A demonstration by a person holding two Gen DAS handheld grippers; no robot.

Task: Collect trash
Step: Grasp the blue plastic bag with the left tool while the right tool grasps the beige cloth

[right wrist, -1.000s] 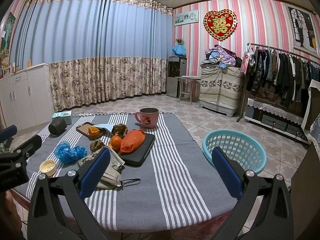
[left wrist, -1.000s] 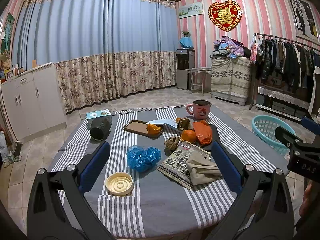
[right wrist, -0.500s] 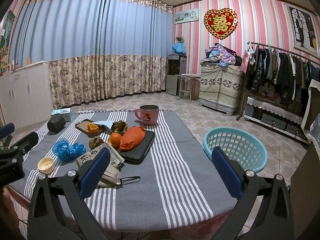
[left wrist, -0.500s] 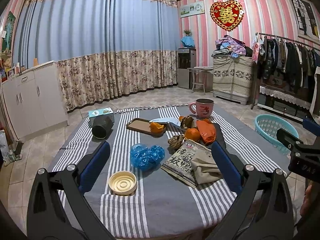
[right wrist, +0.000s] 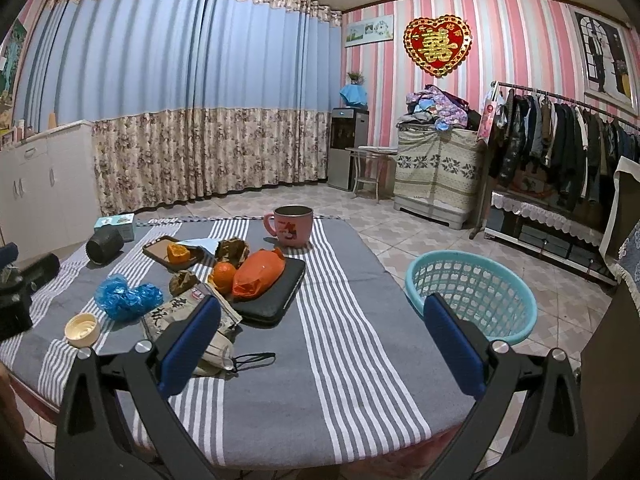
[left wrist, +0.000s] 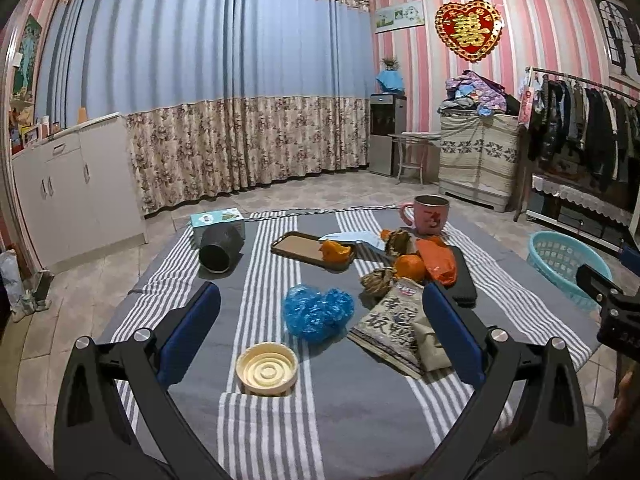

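With both the left gripper (left wrist: 320,332) and the right gripper (right wrist: 320,336) gaping wide and empty above the table (right wrist: 360,360), the sensible start is lowering onto the blue bag (left wrist: 318,314) squarely, pinching its bulk, then carrying it to the basket (right wrist: 470,294) beside the table.

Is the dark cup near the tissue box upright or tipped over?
Tipped over. The dark cup lies on its side on the striped cloth, its round open mouth facing the left wrist camera.

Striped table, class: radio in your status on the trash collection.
Left gripper open, right gripper open, both empty. Crumpled blue plastic bag on the table, untouched. Teal plastic basket beside the table. Nothing blocking.
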